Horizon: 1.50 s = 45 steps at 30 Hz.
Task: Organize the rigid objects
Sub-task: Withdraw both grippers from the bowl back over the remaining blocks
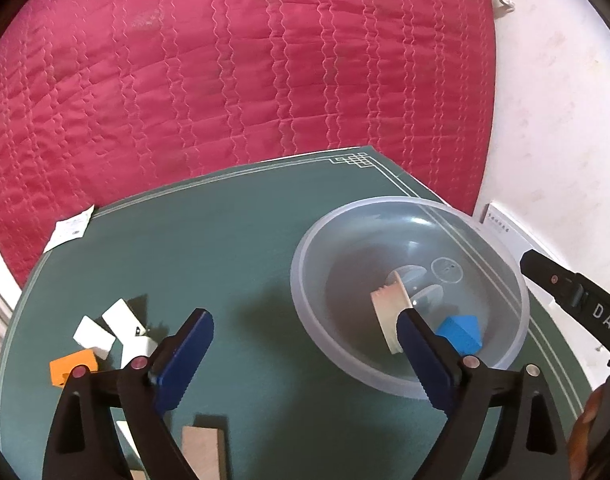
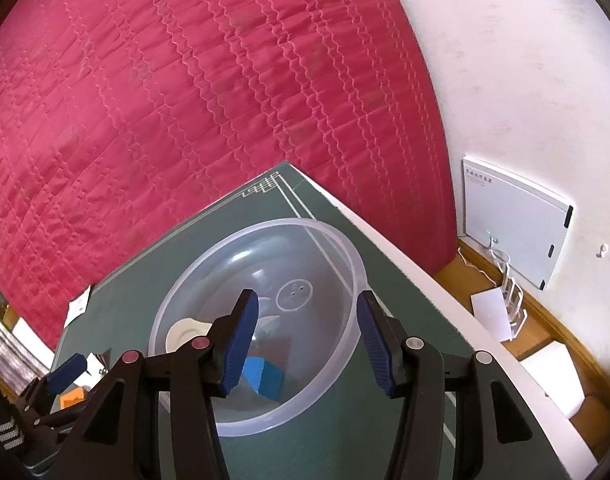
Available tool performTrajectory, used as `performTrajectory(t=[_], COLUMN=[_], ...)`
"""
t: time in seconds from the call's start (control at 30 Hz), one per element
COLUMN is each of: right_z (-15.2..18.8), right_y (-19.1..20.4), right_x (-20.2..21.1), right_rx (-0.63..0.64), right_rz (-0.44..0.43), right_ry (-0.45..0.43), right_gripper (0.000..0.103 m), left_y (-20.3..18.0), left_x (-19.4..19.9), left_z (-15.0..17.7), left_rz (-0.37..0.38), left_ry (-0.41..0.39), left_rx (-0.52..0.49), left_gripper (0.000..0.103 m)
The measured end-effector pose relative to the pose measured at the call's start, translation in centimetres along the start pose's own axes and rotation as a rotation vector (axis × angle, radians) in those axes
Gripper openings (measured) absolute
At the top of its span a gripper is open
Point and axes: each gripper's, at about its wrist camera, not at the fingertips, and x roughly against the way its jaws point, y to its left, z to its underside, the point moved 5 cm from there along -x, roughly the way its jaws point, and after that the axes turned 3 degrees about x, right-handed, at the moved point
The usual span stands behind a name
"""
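Note:
A clear plastic bowl (image 1: 501,272) stands on the green table (image 1: 245,264); it also shows in the right wrist view (image 2: 345,248). Inside lie a blue block (image 1: 461,332) (image 2: 265,378) and a pale wooden piece (image 1: 389,312), seen as a round pale piece (image 2: 183,330) from the right wrist. My left gripper (image 1: 305,332) is open and empty, above the table left of the bowl. My right gripper (image 2: 307,316) is open and empty over the bowl. White blocks (image 1: 105,326), an orange block (image 1: 71,366) and a wooden plank (image 1: 203,452) lie on the table.
A red quilted cover (image 1: 225,60) hangs behind the table. A white paper tag (image 1: 71,228) lies at the table's far left edge. A white wall box (image 2: 513,220) and cables sit at the right by the floor.

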Motion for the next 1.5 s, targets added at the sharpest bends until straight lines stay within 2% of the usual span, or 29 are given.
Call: performTrajectory(t=[0.4,0.53,0.87,1.5], right_z=[0.0,0.2,0.5,1.5], right_y=[0.0,0.3,0.8,3.0], right_x=[-0.2,-0.3,-0.5,-0.3], right_rx=[-0.007,0.008,0.026,0.124], right_rz=[-0.001,-0.006,-0.018,-0.067], right_ry=[0.01,0.013,0.011,0.006], right_gripper=[0.054,0.064,0.078,0.078], left_y=[1.0,1.2,2.5,4.5], left_x=[0.9,1.2,1.8,2.7], left_z=[0.4,0.5,0.9,1.8], left_rz=[-0.05,-0.078,-0.171,-0.241], left_ry=[-0.014,-0.022,-0.039,-0.046], left_rx=[0.006,-0.001,-0.024,-0.015], left_gripper=[0.101,0.102,0.102,0.102])
